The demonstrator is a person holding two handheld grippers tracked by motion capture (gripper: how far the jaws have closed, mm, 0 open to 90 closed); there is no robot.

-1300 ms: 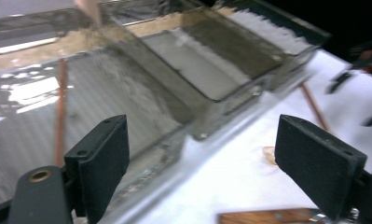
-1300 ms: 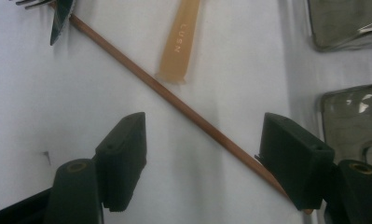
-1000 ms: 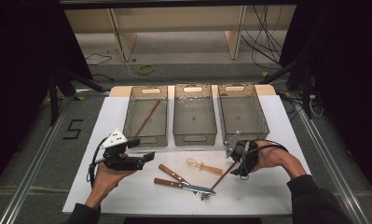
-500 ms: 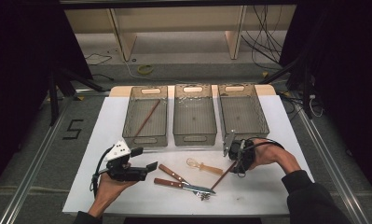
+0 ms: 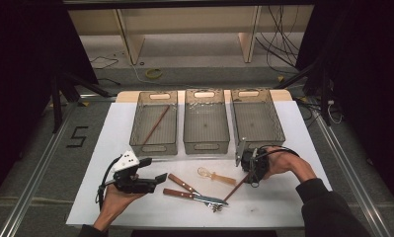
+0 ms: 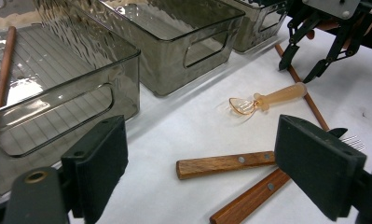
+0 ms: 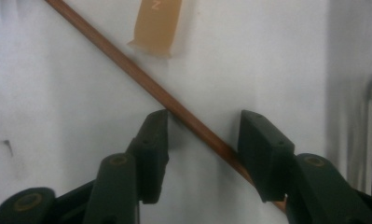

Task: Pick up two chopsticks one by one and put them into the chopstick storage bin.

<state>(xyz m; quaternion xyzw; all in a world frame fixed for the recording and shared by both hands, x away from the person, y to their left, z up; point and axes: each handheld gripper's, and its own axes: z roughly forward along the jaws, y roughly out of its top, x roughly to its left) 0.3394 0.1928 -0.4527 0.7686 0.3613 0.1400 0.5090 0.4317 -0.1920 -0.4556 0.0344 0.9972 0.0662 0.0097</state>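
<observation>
A thin brown chopstick [image 7: 127, 70] lies slantwise on the white table [image 5: 283, 207]. My right gripper [image 7: 204, 135] points down over it with one jaw on each side of the stick. Its jaws have just been closing and are still open, with a gap at each pad. The same gripper [image 5: 248, 177] is seen from above at the stick's far end. My left gripper [image 5: 154, 170] is held level above the table's near left, jaws wide open [image 6: 209, 149] and empty. A second chopstick [image 5: 155, 126] lies in the left bin [image 5: 140, 111].
Three smoky clear bins stand in a row; the middle bin [image 5: 206, 145] and right bin [image 5: 278, 131] look empty. An amber plastic spoon [image 5: 215, 175] and two wooden-handled utensils [image 5: 184, 183] lie between the grippers. The table's near edge is close to both hands.
My left gripper has drifted slightly toward the near edge. The right hand has stayed over the chopstick while its jaws narrowed around it.
</observation>
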